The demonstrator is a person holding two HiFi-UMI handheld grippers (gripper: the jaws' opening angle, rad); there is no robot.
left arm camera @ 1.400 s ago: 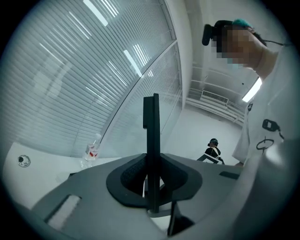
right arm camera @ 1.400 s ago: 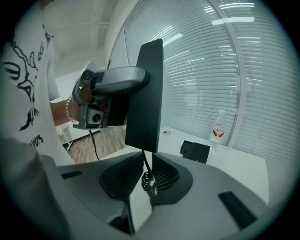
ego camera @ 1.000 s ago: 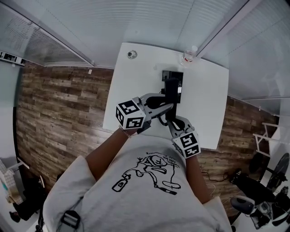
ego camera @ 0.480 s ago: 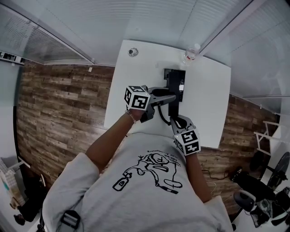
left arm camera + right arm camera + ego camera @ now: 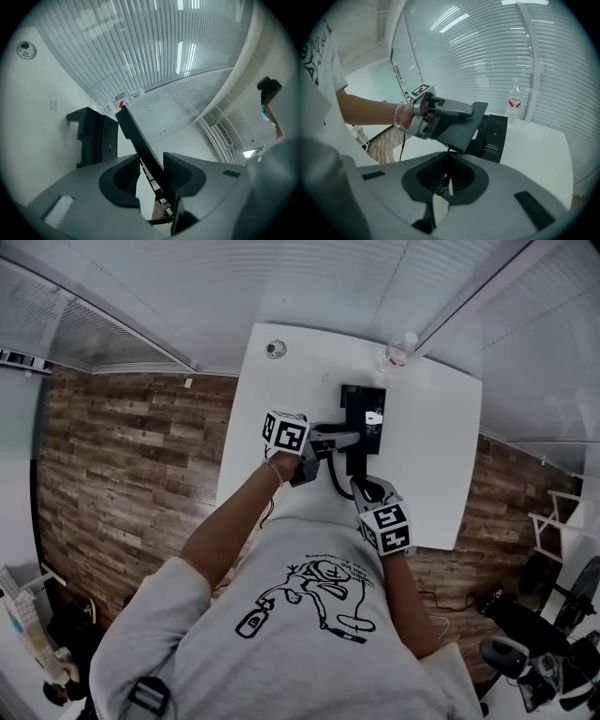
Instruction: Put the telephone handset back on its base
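Observation:
The black telephone base lies flat on the white table. The dark handset hangs tilted just above its near end. My left gripper comes in from the left with its jaws opening. In the left gripper view the handset passes between them, resting on the right jaw with a gap at the left jaw, and the base lies beyond. My right gripper is shut on the coiled cord below the handset.
A clear water bottle stands at the table's far edge, beyond the base. A small round fitting sits in the far left corner. Glass walls with blinds close in the far sides; wooden floor lies to the left.
My left gripper has moved forward over the table, carrying the handset closer to the base, and its jaws have widened. The right gripper has hardly shifted.

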